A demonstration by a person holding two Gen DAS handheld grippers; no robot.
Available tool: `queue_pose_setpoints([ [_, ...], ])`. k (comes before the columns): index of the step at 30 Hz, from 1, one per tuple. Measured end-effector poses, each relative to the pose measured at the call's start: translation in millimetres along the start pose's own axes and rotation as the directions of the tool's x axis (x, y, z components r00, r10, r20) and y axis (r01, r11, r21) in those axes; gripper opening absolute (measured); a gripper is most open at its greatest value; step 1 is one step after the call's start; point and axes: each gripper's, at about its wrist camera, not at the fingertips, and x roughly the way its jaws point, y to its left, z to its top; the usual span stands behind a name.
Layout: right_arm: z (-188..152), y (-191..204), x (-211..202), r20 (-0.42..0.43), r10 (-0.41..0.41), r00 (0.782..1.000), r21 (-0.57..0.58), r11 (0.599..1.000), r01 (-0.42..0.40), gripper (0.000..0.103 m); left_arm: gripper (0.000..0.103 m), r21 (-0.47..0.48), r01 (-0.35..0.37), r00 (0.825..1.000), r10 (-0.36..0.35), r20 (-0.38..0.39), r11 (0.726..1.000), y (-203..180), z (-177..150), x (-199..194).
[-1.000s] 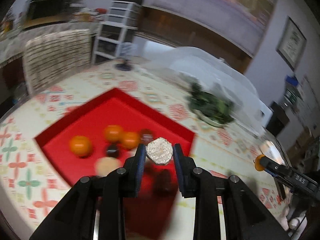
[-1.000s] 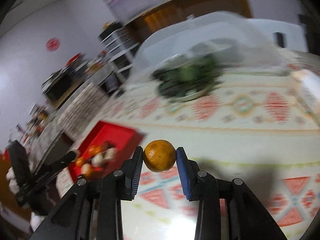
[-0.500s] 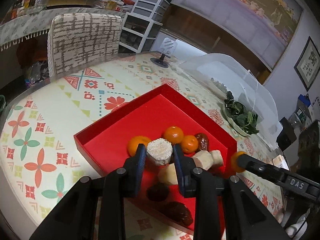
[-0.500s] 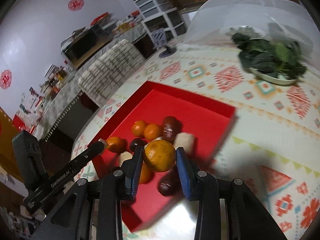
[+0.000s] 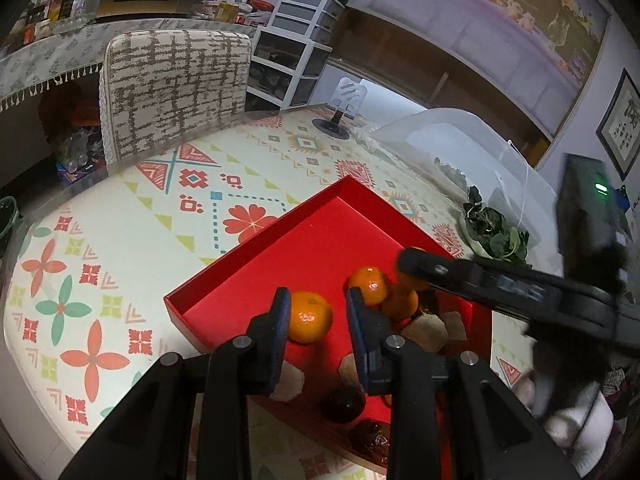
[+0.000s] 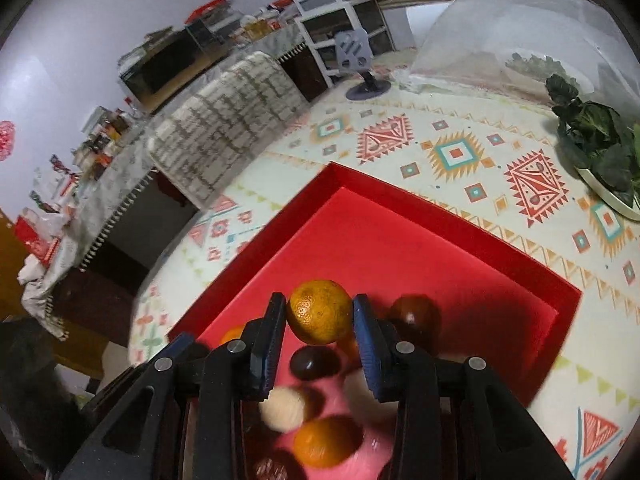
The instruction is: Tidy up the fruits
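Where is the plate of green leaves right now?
In the right wrist view the plate of green leaves sits at the far right edge of the table, beyond the red tray, beside the clear dome cover.

A patterned tablecloth (image 5: 168, 208) covers the table. At its far right, a plate of leafy greens (image 5: 494, 232) sits beside a clear dome cover (image 5: 460, 144). A woven-pattern chair (image 5: 176, 88) stands at the far edge, white drawers (image 5: 300, 40) behind it.

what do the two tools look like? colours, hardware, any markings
Both match: the left tool and right tool have matte black angular plastic arms with triangular cut-outs, silver round screw heads at the joints, and flat dark-blue finger pads. The left view shows the right tool side-on, with blurred pale lettering on its black body. No cables visible.
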Motion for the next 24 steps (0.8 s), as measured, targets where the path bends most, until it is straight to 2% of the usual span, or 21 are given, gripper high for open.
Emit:
queue_pose_setpoints([
  [2,2.4,-2.1,7.0,-0.006,-0.012,1.000,0.004,1.000,0.012,0.038,0.034,-0.004,0.009,1.000,-0.009,0.002,1.000,-0.4,0.4,-0.7],
  [4,3.0,-3.4,7.2,0.006,-0.018,1.000,0.003,1.000,0.018,0.041,0.049,-0.006,0.013,1.000,-0.013,0.011,1.000,-0.9,0.7,-3.0],
  [7,5.1,-3.7,-3.2,0.046,-0.022,0.999,-0.003,1.000,0.022,0.049,0.056,-0.013,0.017,1.000,-0.017,0.021,1.000,-1.3,1.7,-5.3],
  [14,-4.3,-9.1,-46.2,0.128,-0.033,0.991,0.002,0.999,0.033,0.054,0.060,0.000,0.011,0.999,-0.011,0.041,1.000,-9.9,-0.4,-14.5],
  [16,-18.0,-12.8,-62.5,0.150,-0.049,0.988,0.004,0.999,0.049,0.055,0.068,0.030,-0.023,0.998,0.021,0.065,0.999,-19.1,-2.5,-19.5],
  [19,-38.2,-16.6,-82.6,0.183,-0.100,0.978,-0.003,0.995,0.103,0.059,0.073,0.091,-0.098,0.989,0.086,0.123,0.991,-37.5,-7.6,-28.9],
  [20,-47.3,-18.6,-90.9,0.200,-0.123,0.972,-0.006,0.992,0.126,0.060,0.075,0.115,-0.126,0.983,0.109,0.147,0.985,-45.4,-9.8,-32.7],
  [22,-60.7,-21.3,-103.0,0.224,-0.152,0.963,-0.012,0.987,0.158,0.064,0.087,0.151,-0.178,0.969,0.147,0.198,0.972,-61.4,-15.1,-41.0],
  [24,-74.8,-24.6,-114.2,0.242,-0.181,0.953,-0.012,0.982,0.189,0.068,0.091,0.177,-0.213,0.956,0.168,0.238,0.961,-76.2,-20.9,-48.8],
])
